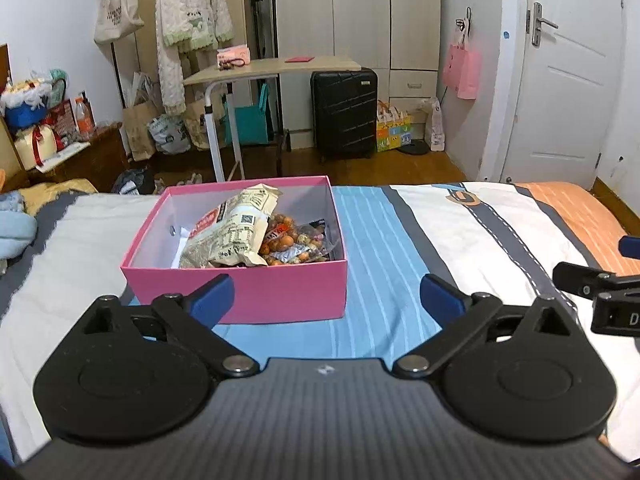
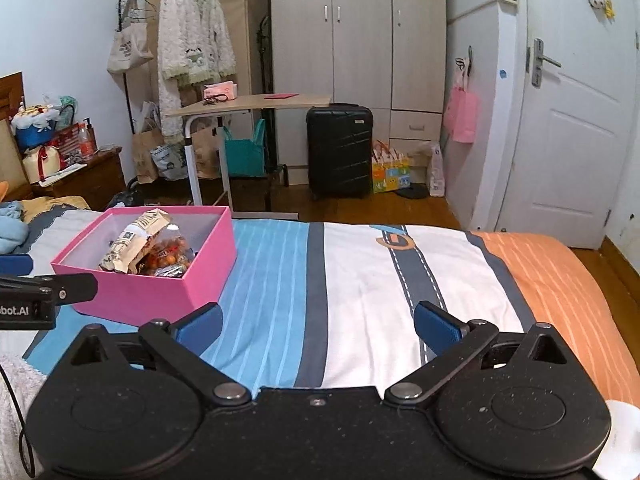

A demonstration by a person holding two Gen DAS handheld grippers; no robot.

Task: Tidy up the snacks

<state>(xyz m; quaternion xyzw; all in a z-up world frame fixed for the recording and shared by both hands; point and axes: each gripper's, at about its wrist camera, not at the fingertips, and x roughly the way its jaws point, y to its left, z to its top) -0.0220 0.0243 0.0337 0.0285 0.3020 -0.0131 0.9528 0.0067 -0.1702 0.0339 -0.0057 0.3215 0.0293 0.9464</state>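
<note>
A pink box (image 1: 256, 292) stands on the striped bed cover (image 1: 460, 232), holding a cream snack bag (image 1: 232, 232) and a clear bag of orange wrapped sweets (image 1: 292, 244). My left gripper (image 1: 326, 298) is open just short of the box's near wall, with nothing between its blue pads. In the right wrist view the same pink box (image 2: 160, 292) sits at the left, with the cream bag (image 2: 132, 244) and sweets (image 2: 170, 254) inside. My right gripper (image 2: 318, 326) hangs open over the blue and white stripes, to the right of the box, empty.
Beyond the bed's far edge is wooden floor with a small white-legged table (image 1: 276, 66), a black suitcase (image 1: 344, 112), paper bags and a wardrobe (image 1: 352, 12). A white door (image 1: 572, 80) is at the right. A cluttered nightstand (image 1: 68, 148) stands at the left.
</note>
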